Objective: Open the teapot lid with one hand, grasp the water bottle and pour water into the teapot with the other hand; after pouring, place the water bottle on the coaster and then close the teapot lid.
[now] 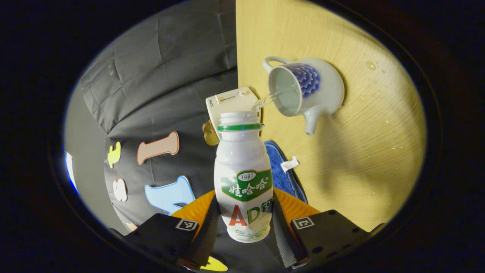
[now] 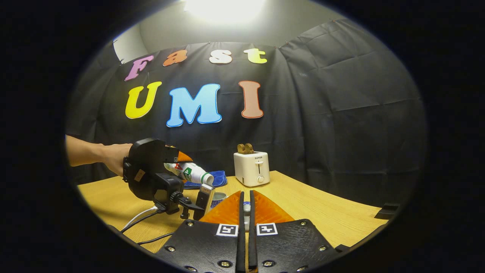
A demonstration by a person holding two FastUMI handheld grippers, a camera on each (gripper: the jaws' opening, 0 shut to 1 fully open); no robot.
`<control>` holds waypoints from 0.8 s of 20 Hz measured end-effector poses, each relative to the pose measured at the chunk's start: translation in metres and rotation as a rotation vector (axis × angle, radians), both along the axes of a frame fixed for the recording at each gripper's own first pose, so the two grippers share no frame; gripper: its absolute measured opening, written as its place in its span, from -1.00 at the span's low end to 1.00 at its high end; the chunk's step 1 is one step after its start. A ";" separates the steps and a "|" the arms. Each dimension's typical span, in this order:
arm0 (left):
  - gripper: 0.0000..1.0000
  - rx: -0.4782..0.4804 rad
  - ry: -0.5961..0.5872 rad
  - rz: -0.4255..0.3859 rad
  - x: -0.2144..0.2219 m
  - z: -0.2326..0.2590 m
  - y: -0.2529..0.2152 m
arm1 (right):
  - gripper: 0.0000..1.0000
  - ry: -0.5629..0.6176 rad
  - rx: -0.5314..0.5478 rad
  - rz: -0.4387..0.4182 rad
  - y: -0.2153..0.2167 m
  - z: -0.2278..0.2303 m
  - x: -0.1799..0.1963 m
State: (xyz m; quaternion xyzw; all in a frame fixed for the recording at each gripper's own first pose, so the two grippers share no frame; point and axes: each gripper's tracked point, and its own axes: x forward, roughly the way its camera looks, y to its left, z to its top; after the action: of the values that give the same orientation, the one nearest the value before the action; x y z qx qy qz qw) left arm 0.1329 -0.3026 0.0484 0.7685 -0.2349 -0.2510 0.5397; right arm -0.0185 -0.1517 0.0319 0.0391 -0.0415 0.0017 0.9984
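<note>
We see a wooden table (image 2: 303, 204) in front of a creased black cloth wall (image 2: 341, 113). Above the cloth a pale wall (image 2: 170, 26) shows, lit by a bright lamp (image 2: 223, 7) overhead.

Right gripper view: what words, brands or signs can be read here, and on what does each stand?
"SUPOR": on the front of the toaster.
Marker squares: two black-and-white coded patterns on the right gripper, no words.
Water bottle: printed label, too small and tilted to read.
</note>
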 end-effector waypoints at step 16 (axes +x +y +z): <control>0.42 0.067 -0.093 -0.047 -0.006 0.011 -0.006 | -0.94 -0.003 -0.022 0.010 0.004 0.001 -0.003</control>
State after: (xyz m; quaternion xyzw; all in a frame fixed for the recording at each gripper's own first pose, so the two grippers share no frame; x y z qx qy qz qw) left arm 0.1270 -0.3088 0.0597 0.7912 -0.2692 -0.2355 0.4961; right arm -0.0211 -0.1476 0.0325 0.0285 -0.0427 0.0072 0.9987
